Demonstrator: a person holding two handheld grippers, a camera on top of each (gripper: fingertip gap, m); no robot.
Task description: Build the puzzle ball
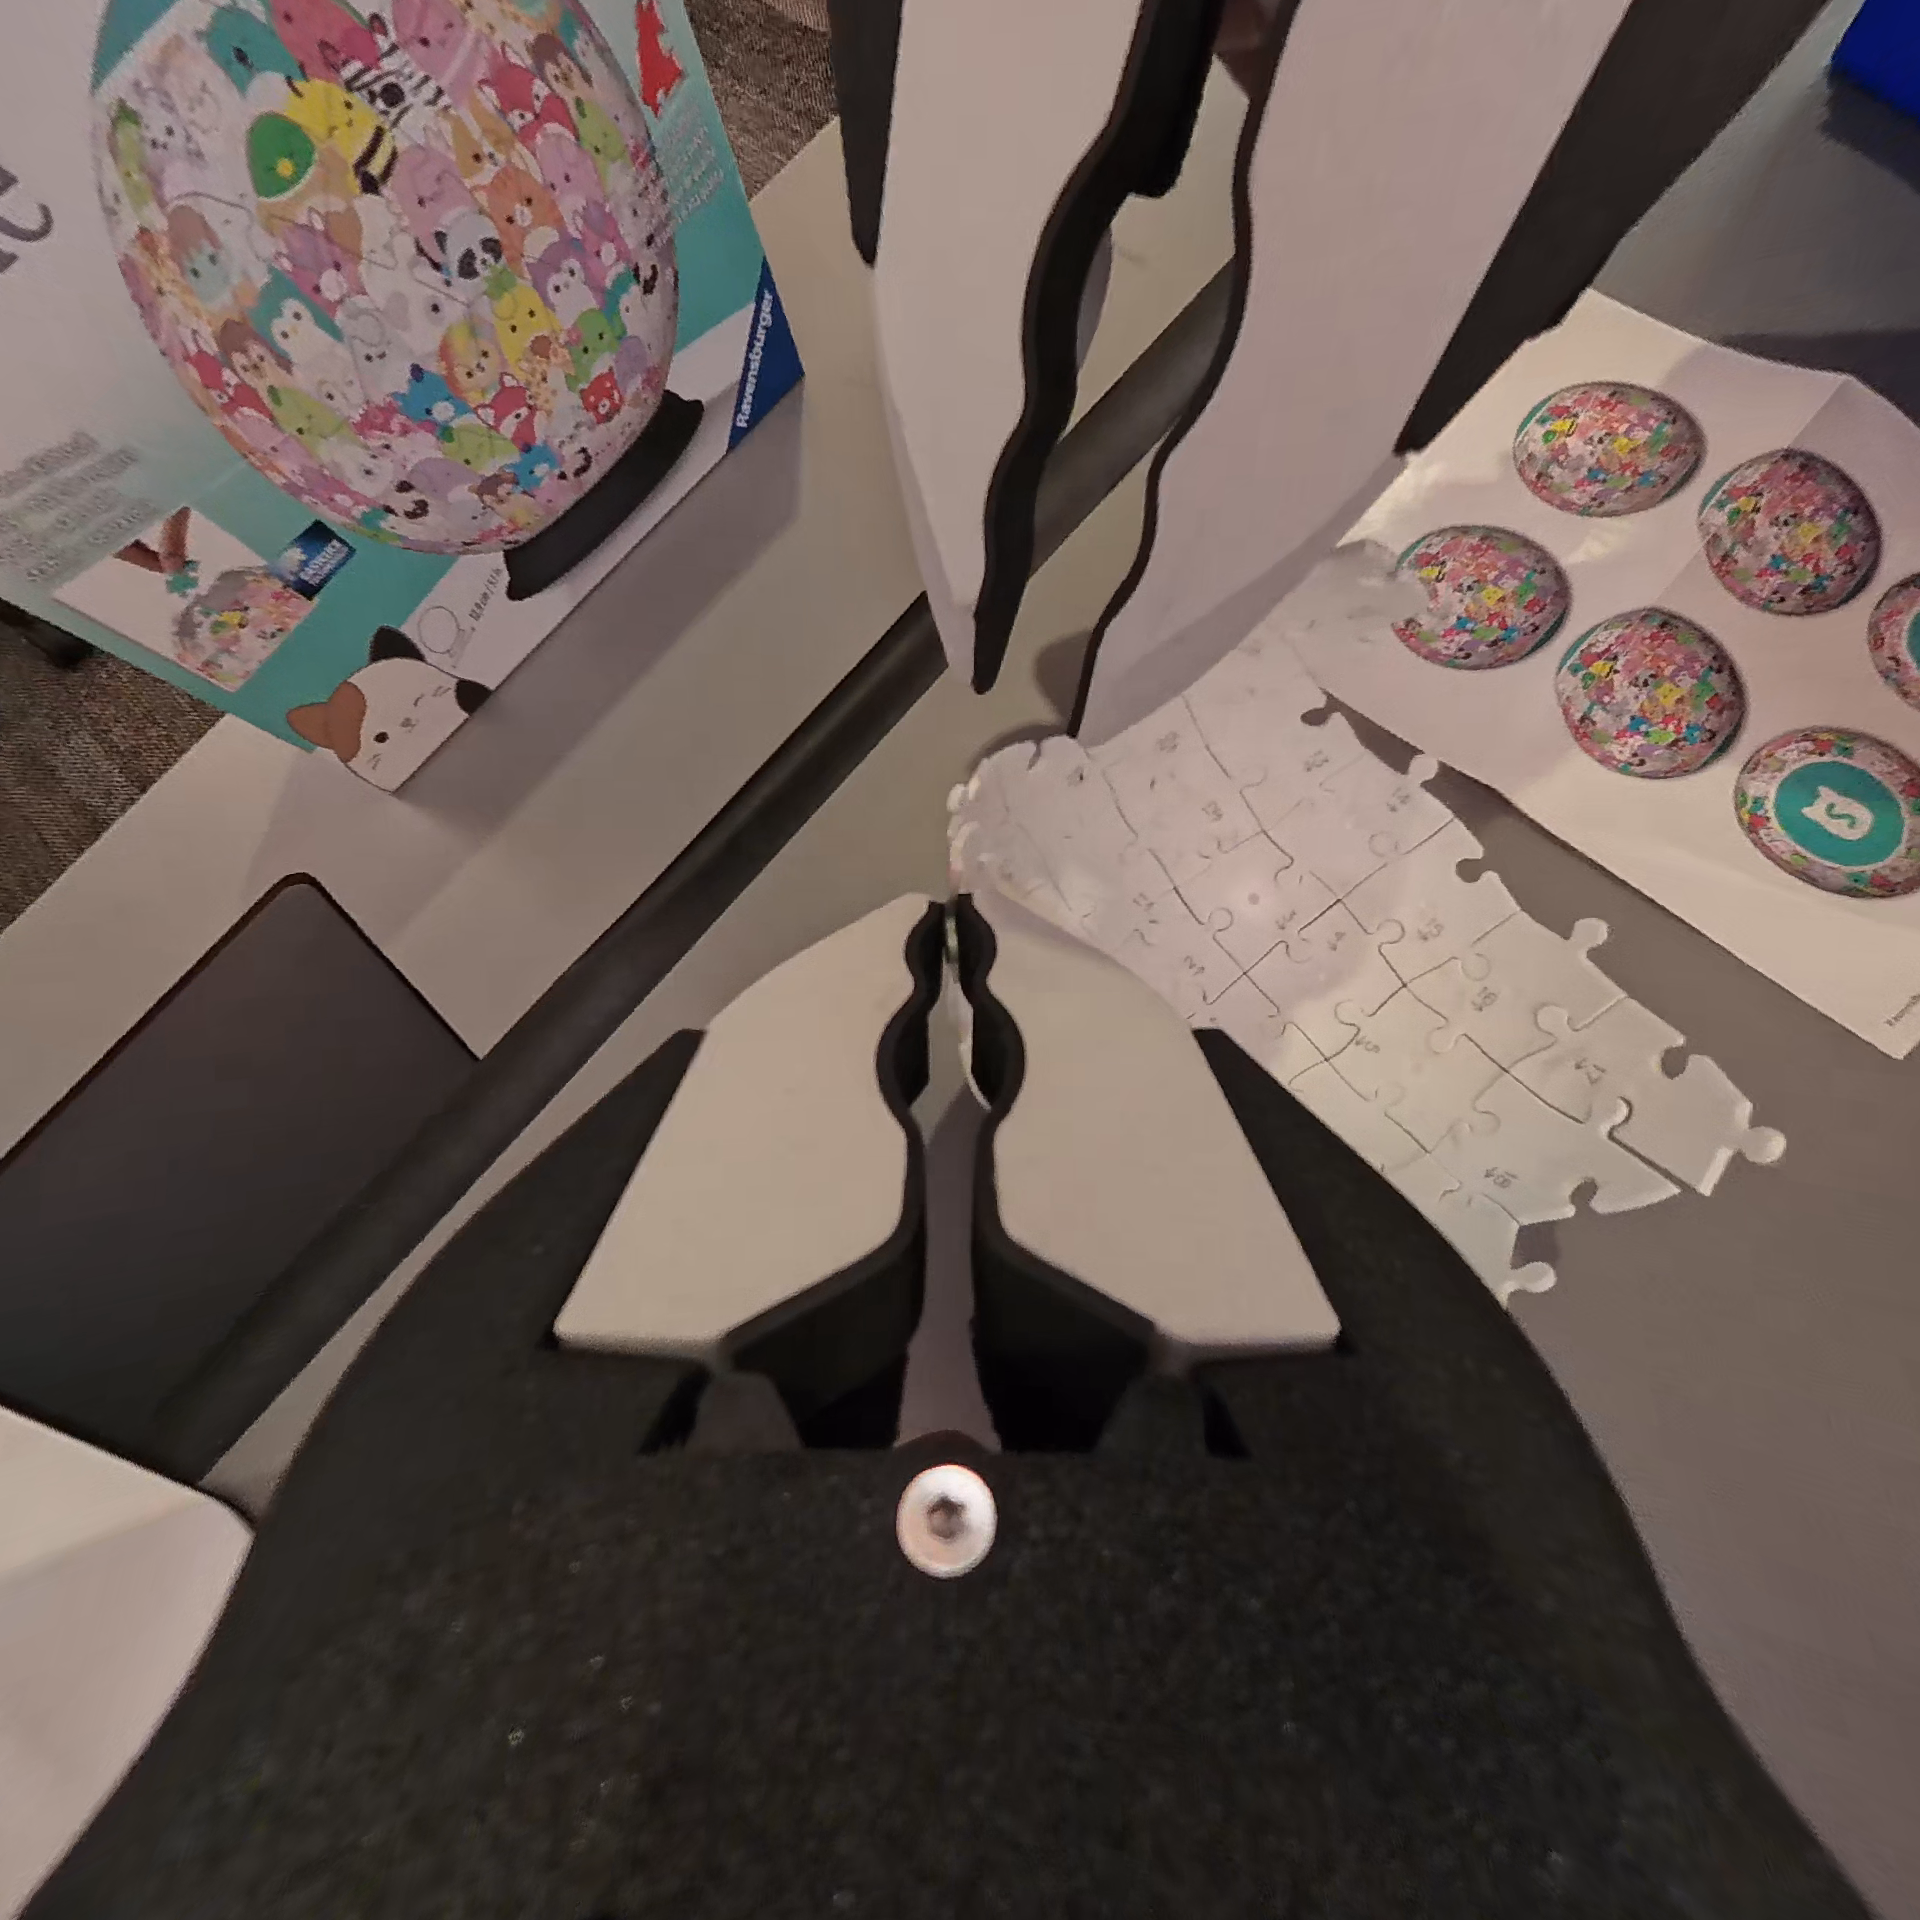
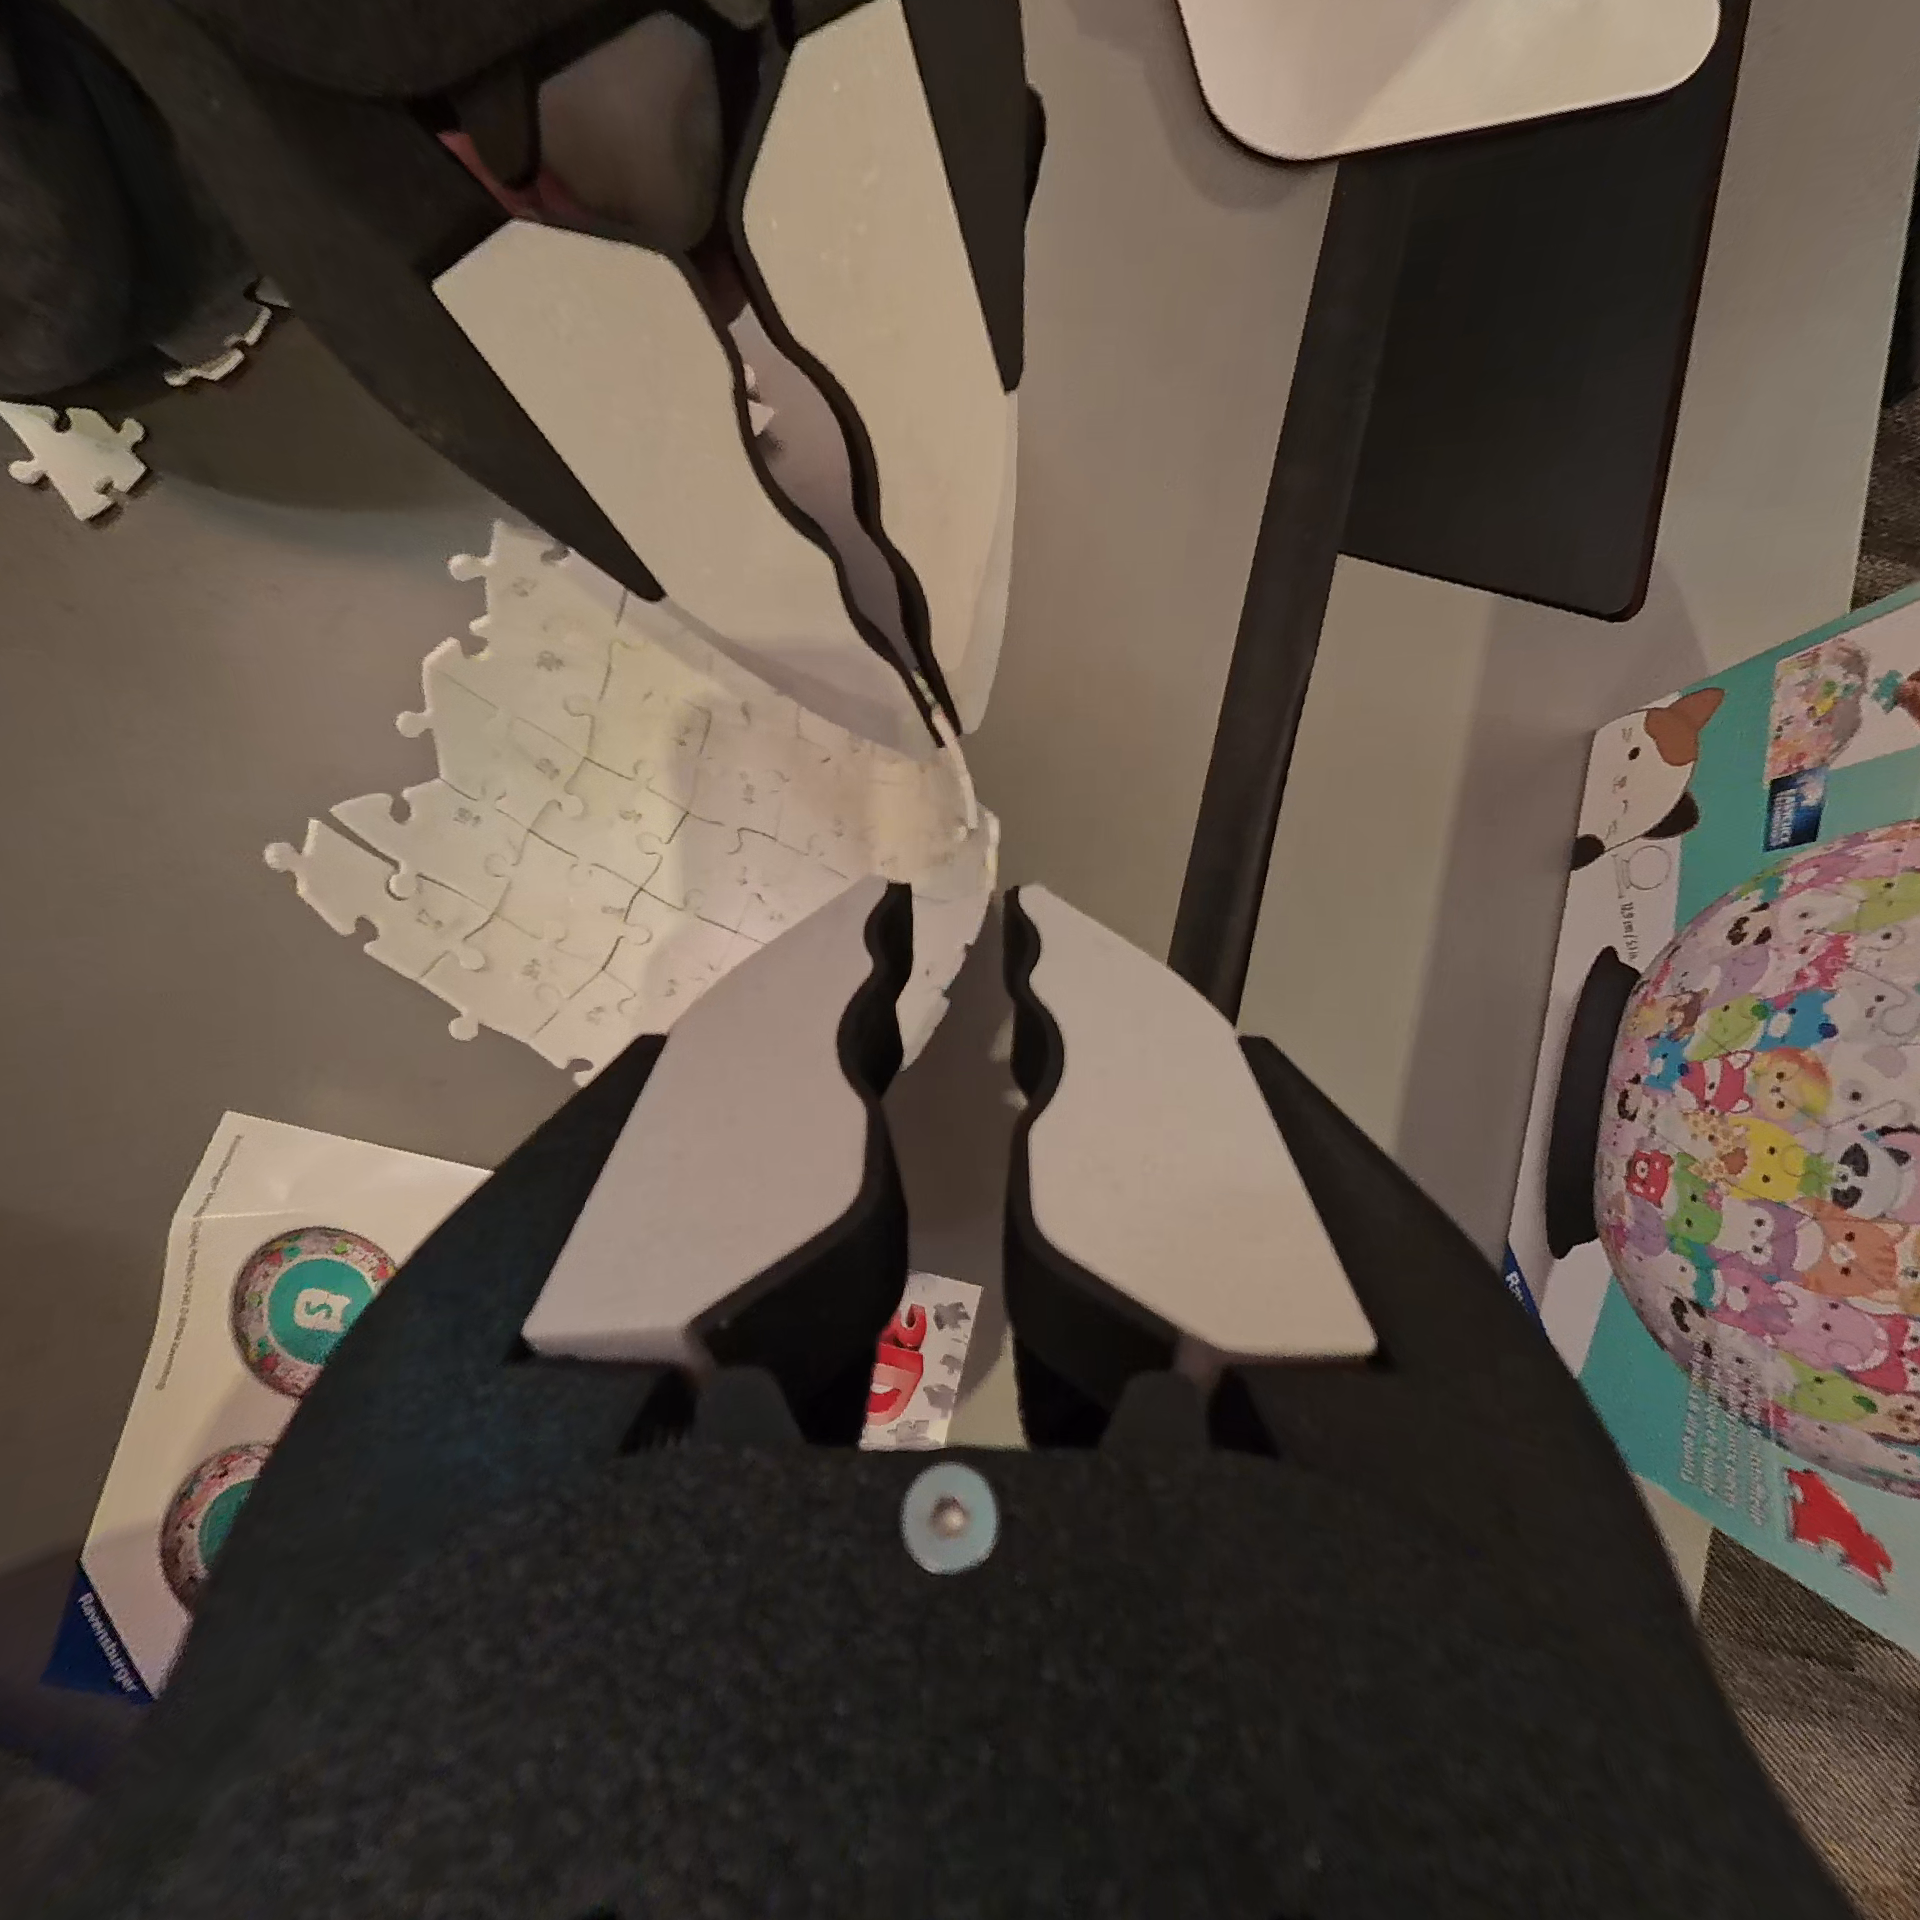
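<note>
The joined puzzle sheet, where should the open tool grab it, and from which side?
Judging by its pose, take the sheet at its lifted, curled edge, beside the left tool's pinch, coming in from the table gap side. The rest lies flat, leaving no edge to pinch.

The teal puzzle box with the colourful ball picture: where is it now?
The teal puzzle box lies on the pale table at upper left in the left wrist view and at the right edge in the right wrist view, beyond the dark strip.
</note>
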